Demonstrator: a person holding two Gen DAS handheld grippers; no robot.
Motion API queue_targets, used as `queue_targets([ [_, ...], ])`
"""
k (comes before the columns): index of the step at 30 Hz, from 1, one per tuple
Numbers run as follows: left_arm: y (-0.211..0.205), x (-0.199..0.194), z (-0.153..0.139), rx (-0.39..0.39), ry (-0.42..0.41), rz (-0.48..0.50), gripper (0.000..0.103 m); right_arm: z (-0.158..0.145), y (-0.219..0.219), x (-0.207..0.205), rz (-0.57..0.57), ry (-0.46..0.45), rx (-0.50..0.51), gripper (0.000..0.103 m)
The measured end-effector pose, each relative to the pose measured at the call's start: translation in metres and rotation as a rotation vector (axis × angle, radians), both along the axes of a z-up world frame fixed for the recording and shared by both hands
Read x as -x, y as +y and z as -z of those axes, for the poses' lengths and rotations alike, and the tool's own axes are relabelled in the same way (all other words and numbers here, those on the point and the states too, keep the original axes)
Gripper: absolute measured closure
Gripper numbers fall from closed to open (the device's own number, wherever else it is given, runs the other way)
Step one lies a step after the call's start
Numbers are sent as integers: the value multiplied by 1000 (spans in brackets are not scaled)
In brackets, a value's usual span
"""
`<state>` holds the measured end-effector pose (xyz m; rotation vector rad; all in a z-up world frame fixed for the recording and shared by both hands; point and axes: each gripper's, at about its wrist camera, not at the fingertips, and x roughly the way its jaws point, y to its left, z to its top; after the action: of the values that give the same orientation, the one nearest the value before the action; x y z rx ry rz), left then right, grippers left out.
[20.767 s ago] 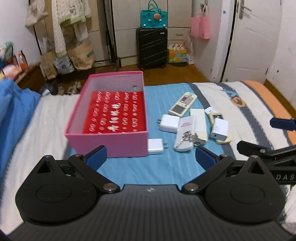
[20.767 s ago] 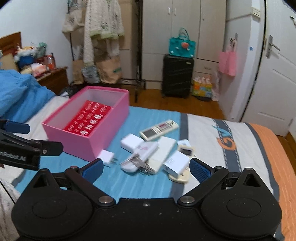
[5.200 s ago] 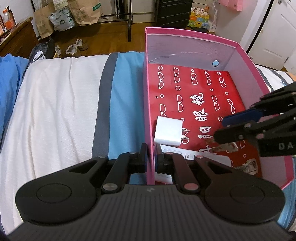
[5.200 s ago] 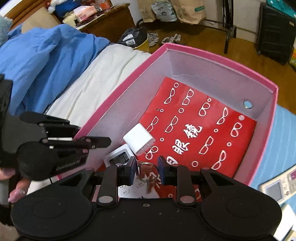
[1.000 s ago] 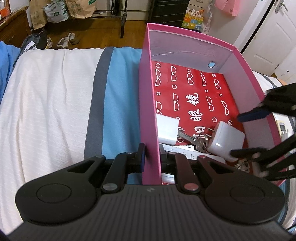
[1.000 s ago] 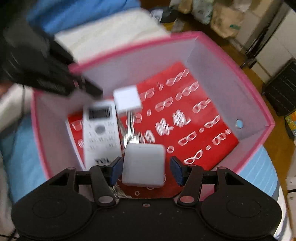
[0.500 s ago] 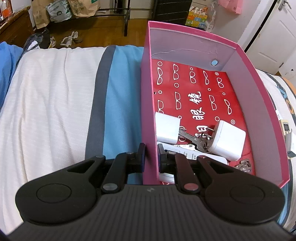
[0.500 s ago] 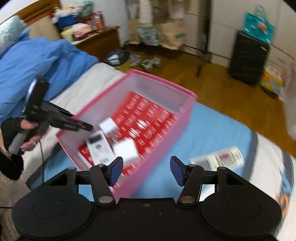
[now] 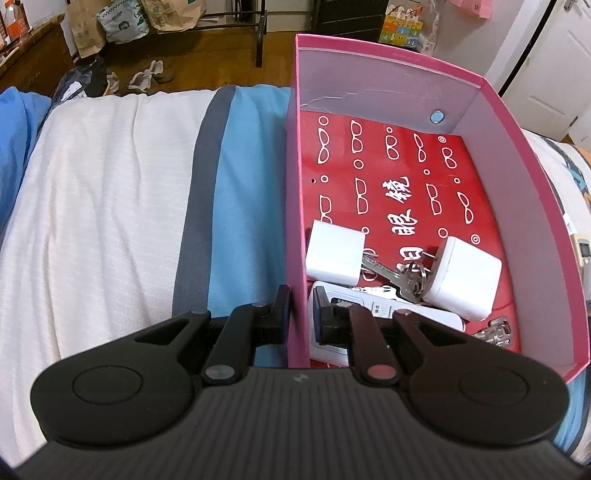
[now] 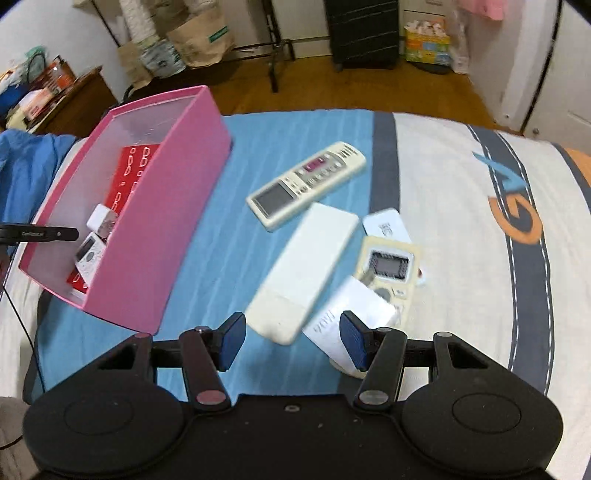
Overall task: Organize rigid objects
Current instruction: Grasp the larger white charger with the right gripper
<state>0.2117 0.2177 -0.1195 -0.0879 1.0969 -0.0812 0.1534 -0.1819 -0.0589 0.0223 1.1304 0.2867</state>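
Note:
My left gripper (image 9: 298,312) is shut on the near left wall of the pink box (image 9: 295,206), one finger outside, one inside. In the box lie two white chargers (image 9: 336,254) (image 9: 465,282), a bunch of keys (image 9: 399,278) and a white remote (image 9: 376,308). My right gripper (image 10: 291,339) is open and empty above the blue sheet. Just ahead of it lie a long white remote (image 10: 306,266), a small white box (image 10: 351,325), a cream remote with a screen (image 10: 388,269) and a beige remote (image 10: 306,182). The pink box (image 10: 159,236) stands to its left.
The bed has a white, grey and blue striped cover (image 9: 110,206). A small white card (image 10: 386,227) lies by the cream remote. Beyond the bed are a wooden floor, bags, a black suitcase (image 10: 364,33) and a white door (image 9: 546,70).
My right gripper let go of the second white charger in the box, then pulled out and swung right over the remotes. My left gripper still grips the box wall.

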Motion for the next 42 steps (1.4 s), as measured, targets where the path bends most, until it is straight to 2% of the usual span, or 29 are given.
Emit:
queue_targets([
  [5, 0, -1, 1, -5, 6, -3, 92, 13, -6, 0, 94, -4, 28, 41],
  [9, -4, -2, 2, -24, 10, -2, 92, 24, -14, -8, 186, 29, 58, 39],
  [12, -6, -2, 2, -32, 8, 2, 91, 35, -16, -12, 215, 50, 57, 39],
  [15, -7, -1, 2, -31, 8, 1, 92, 42, -13, -14, 224, 48, 57, 36],
  [20, -8, 0, 2, -38, 6, 3, 91, 48, -5, -17, 197, -11, 135, 37],
  [22, -8, 0, 2, -41, 6, 3, 91, 48, -1, -16, 179, -24, 160, 39],
  [23, -8, 1, 2, -40, 6, 2, 91, 48, 0, -15, 174, -36, 180, 44],
  [25, -8, 1, 2, -41, 6, 4, 91, 47, 2, -12, 152, -55, 196, 45],
  [32, -8, 0, 2, -41, 7, 4, 91, 42, 4, -8, 141, -60, 203, 46],
  [36, -8, 1, 2, -43, 5, 5, 91, 42, 2, -7, 154, -42, 157, 46],
  [42, -8, 1, 2, -44, 5, 7, 91, 35, 7, -2, 138, -63, 160, 46],
])
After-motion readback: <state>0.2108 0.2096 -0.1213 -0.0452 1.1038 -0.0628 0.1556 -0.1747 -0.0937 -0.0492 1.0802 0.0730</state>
